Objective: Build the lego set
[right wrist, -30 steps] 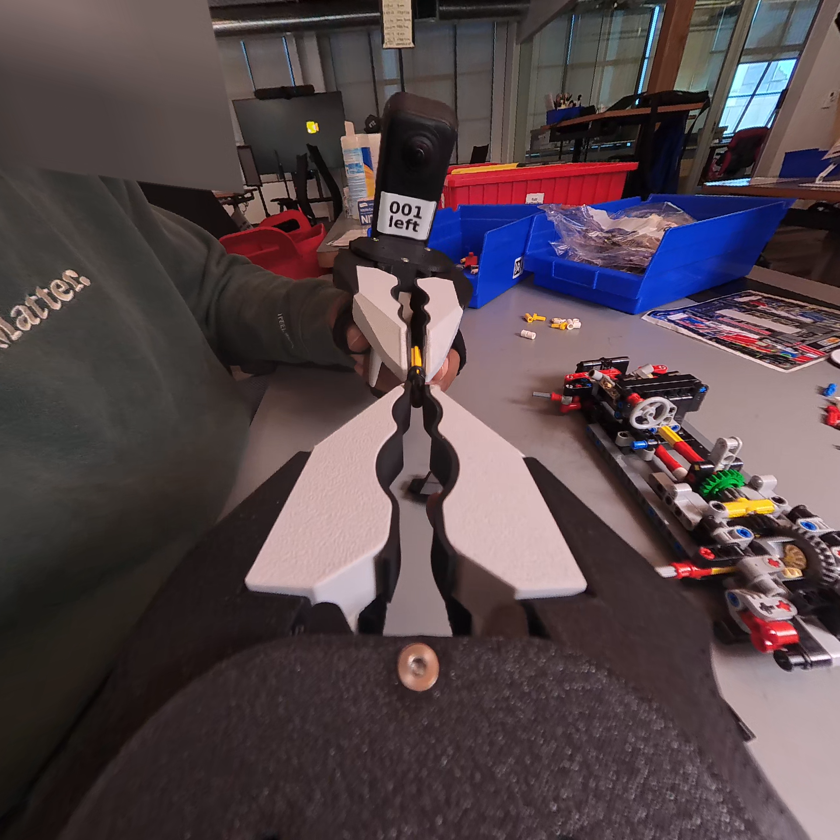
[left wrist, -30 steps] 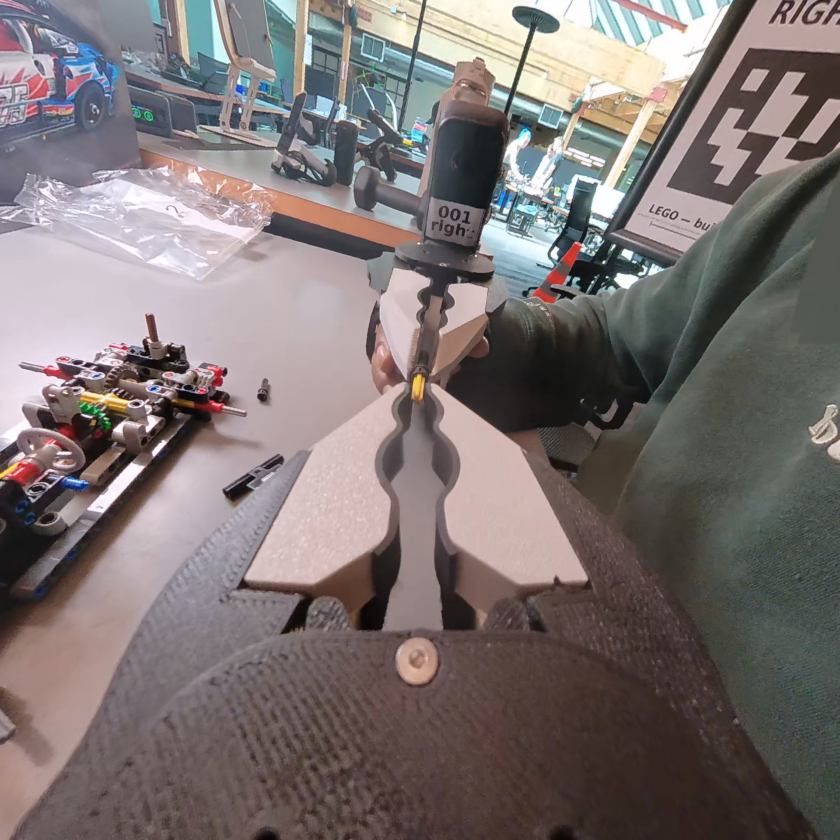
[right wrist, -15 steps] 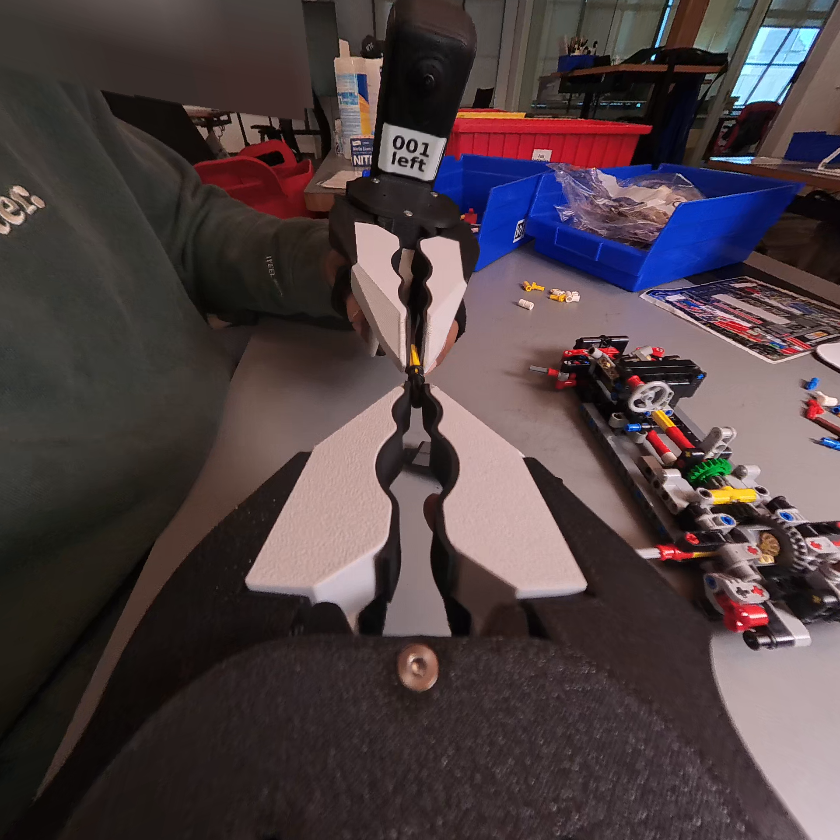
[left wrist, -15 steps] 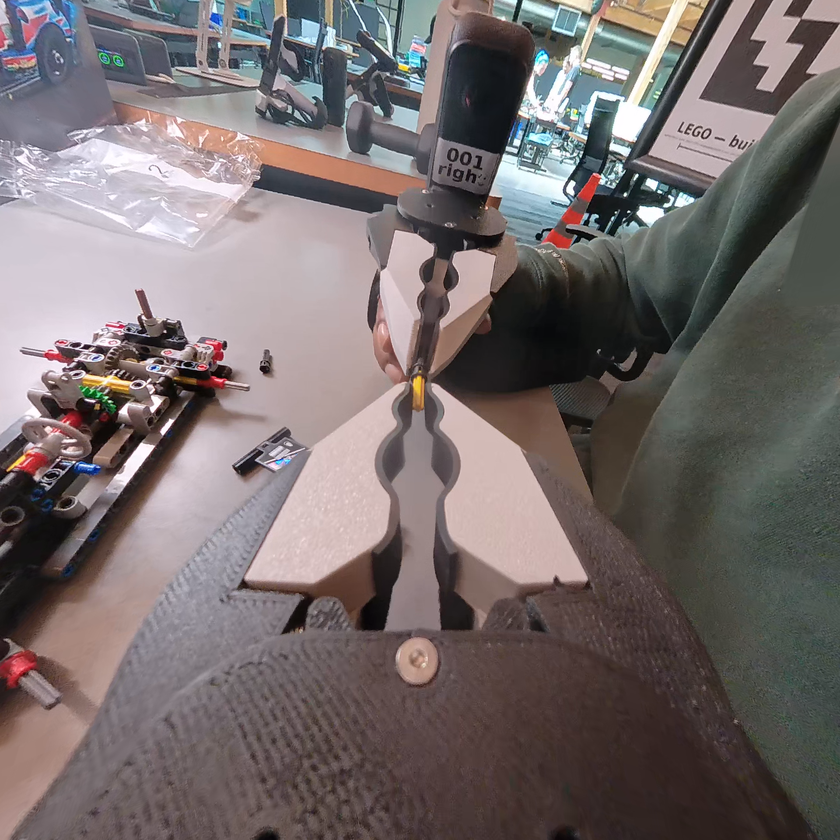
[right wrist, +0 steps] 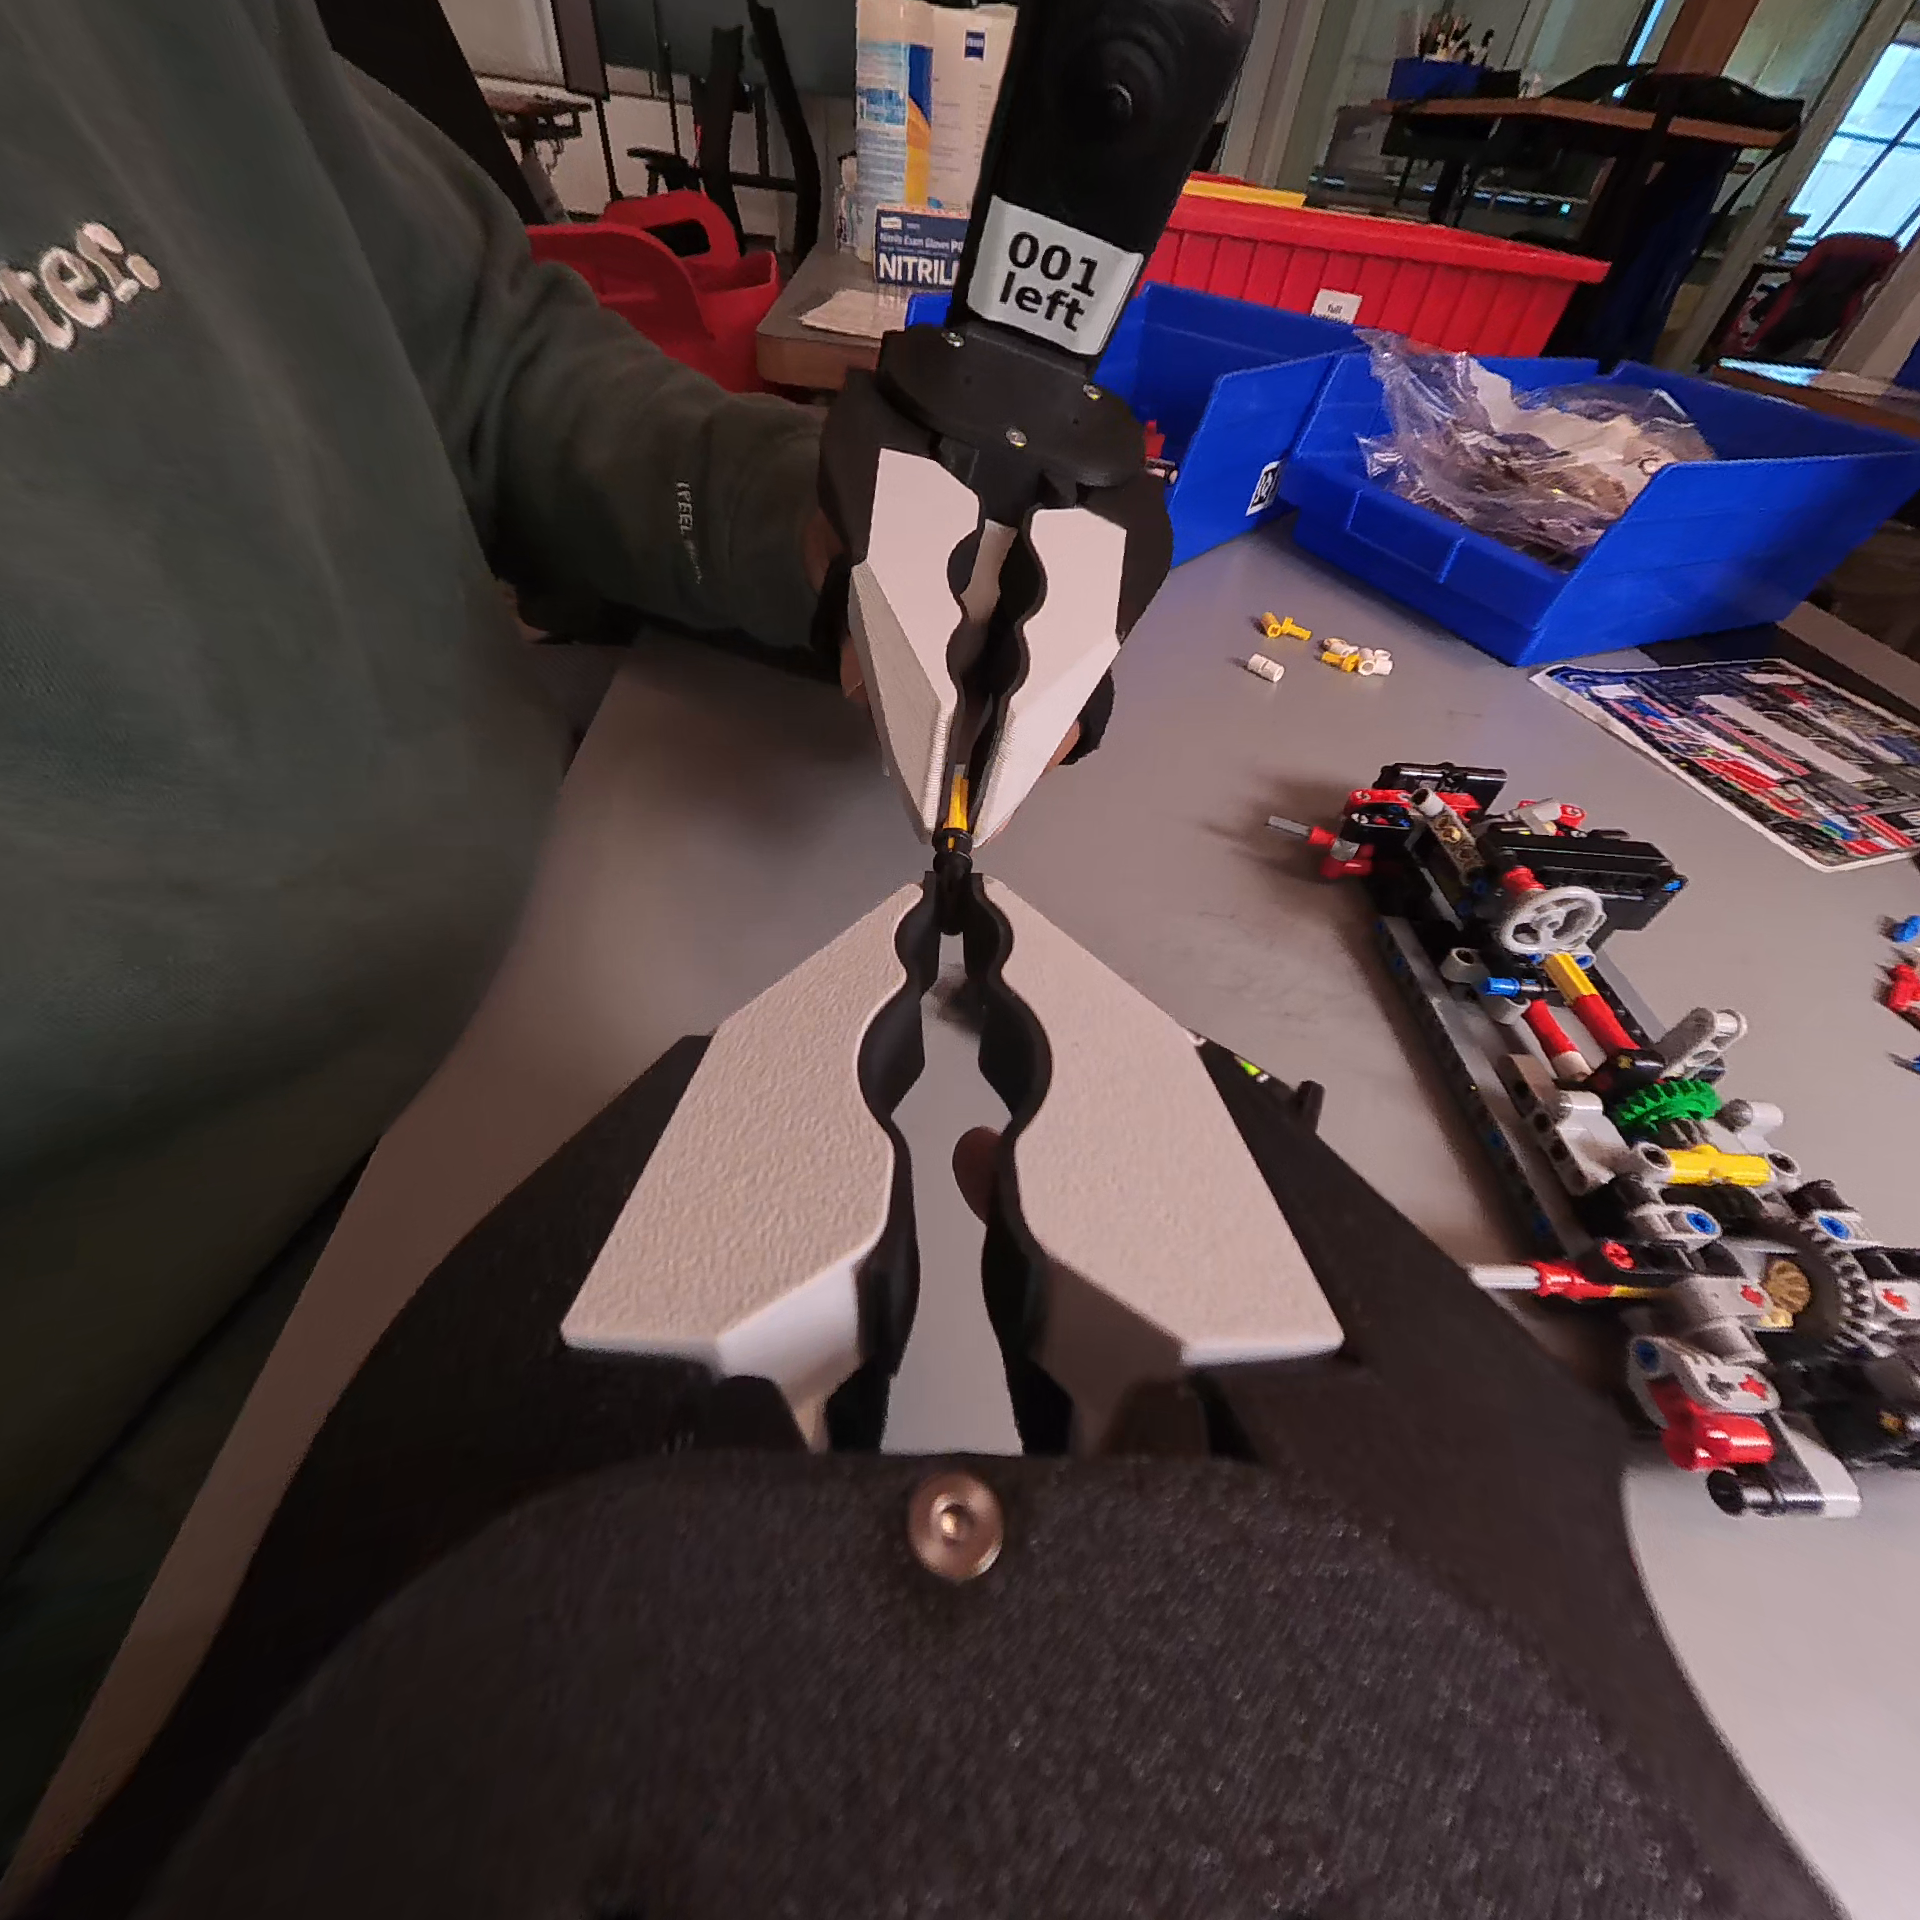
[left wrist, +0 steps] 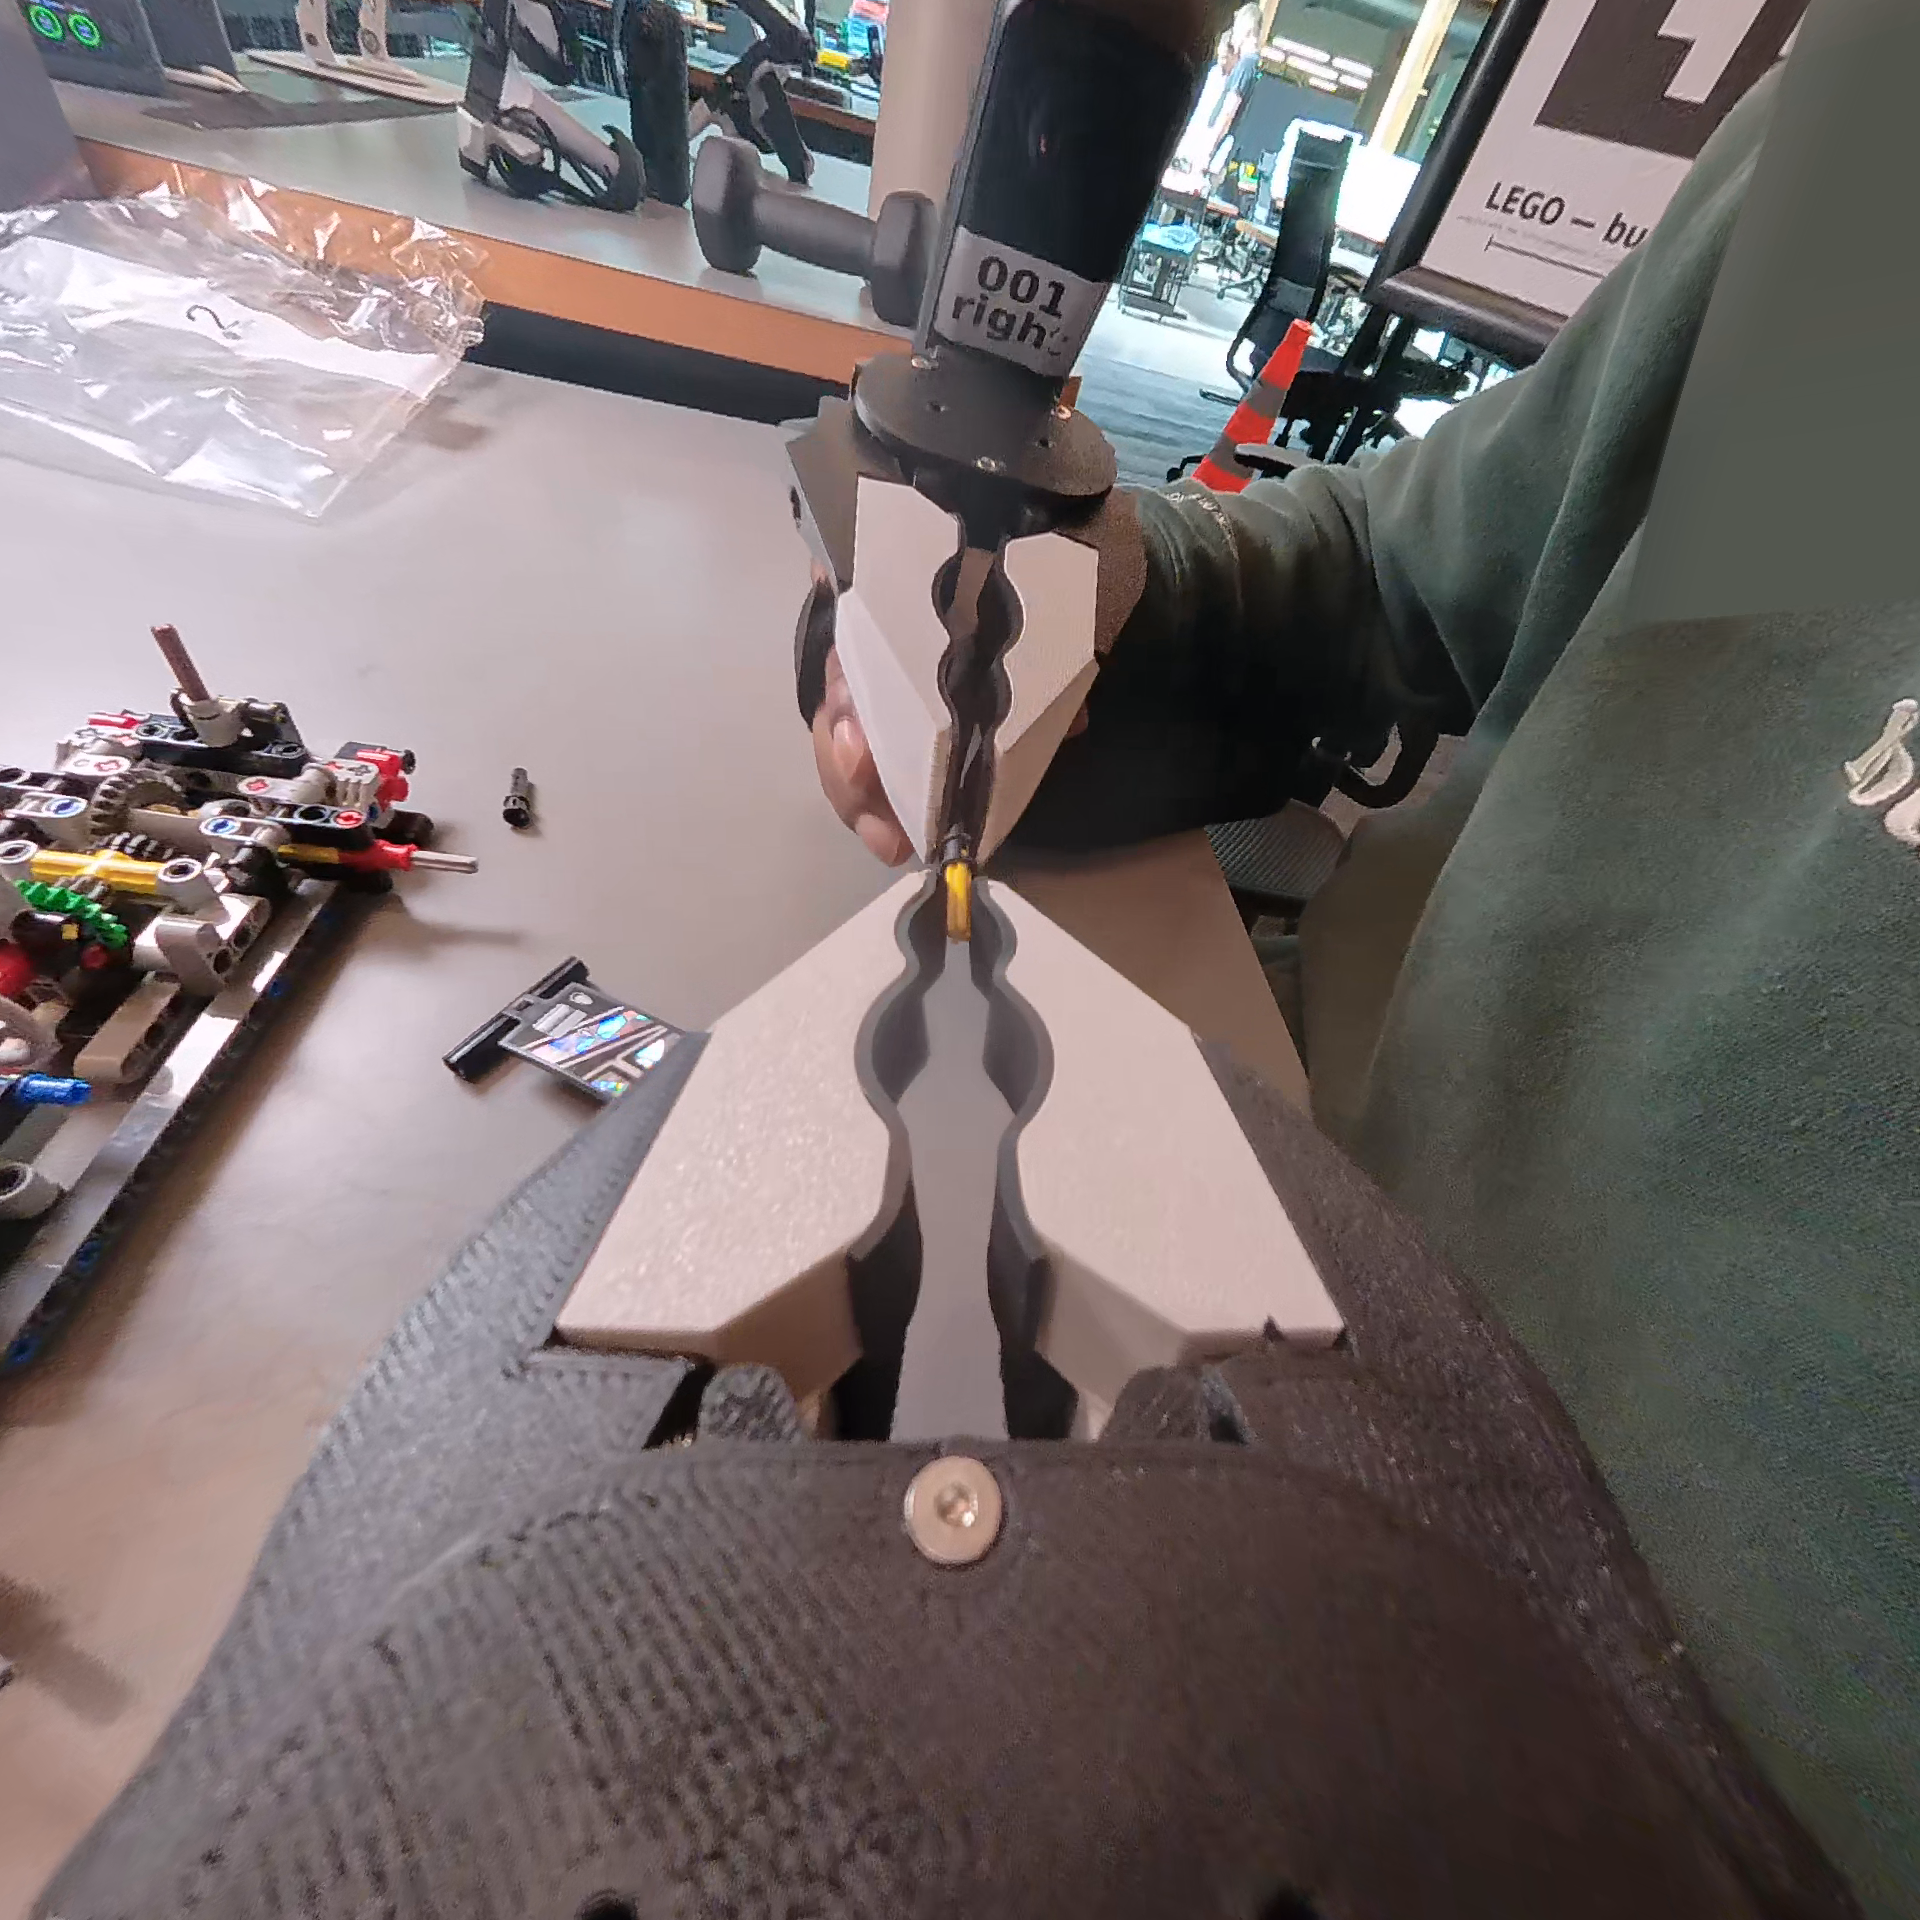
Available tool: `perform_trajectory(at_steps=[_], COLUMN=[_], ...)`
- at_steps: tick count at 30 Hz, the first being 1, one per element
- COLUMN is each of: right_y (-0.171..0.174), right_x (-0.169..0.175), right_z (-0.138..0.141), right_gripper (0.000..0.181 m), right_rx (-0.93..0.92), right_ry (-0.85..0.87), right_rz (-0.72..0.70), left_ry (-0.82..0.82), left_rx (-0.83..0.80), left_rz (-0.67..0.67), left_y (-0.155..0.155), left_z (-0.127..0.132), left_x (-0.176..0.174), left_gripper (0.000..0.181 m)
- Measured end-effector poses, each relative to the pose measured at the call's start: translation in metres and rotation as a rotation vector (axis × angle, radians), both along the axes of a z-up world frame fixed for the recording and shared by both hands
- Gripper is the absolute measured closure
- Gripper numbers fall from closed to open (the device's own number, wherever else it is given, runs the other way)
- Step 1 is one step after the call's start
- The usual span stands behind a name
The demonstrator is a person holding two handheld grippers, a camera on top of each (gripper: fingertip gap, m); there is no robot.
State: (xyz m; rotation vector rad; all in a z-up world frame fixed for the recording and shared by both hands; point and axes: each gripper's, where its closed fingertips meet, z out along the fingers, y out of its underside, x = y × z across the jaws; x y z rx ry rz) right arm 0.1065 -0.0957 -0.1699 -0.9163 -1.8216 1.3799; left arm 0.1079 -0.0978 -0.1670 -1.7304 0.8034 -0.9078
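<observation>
My left gripper (left wrist: pixel 956 906) is shut on a small yellow pin (left wrist: pixel 956 916), held in the air over the near table edge. My right gripper (right wrist: pixel 951 896) faces it tip to tip and is shut on a small black pin (right wrist: pixel 951 883). The two pieces meet end to end between the tips. The right gripper also shows in the left wrist view (left wrist: pixel 956 860), and the left gripper in the right wrist view (right wrist: pixel 951 831) with the yellow pin (right wrist: pixel 956 798). The part-built lego chassis (left wrist: pixel 156 883) lies on the grey table, also in the right wrist view (right wrist: pixel 1621 1122).
A black panel with a shiny sticker (left wrist: pixel 571 1039) and a loose black pin (left wrist: pixel 516 812) lie near the chassis. A clear plastic bag (left wrist: pixel 208 343) lies farther back. Blue bins (right wrist: pixel 1558 520), an instruction booklet (right wrist: pixel 1745 748) and small yellow and white pieces (right wrist: pixel 1320 655) are beyond. The person's green sleeves flank both grippers.
Both grippers stay tip to tip with their pieces together. Both views have tilted down toward the table, and the opposite gripper looks slightly nearer.
</observation>
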Motion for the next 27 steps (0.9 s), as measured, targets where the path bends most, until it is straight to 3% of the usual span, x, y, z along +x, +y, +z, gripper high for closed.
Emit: perform_trajectory(at_steps=[15,18,27], right_y=[0.008,0.009,0.011], right_x=[-0.008,-0.01,-0.01], right_z=[-0.007,-0.005,-0.007], right_gripper=[0.181,0.181,0.18], right_rx=[0.04,0.053,0.047], right_ry=[-0.02,-0.011,-0.02], right_rz=[-0.046,-0.056,-0.07], left_ry=[0.053,0.059,0.075], left_rx=[0.019,0.04,0.024], left_rz=[0.033,0.051,0.053], left_y=[0.008,0.01,0.009], left_z=[-0.005,0.0,-0.002], left_x=[-0.005,-0.012,-0.013], left_gripper=[0.179,0.169,0.181])
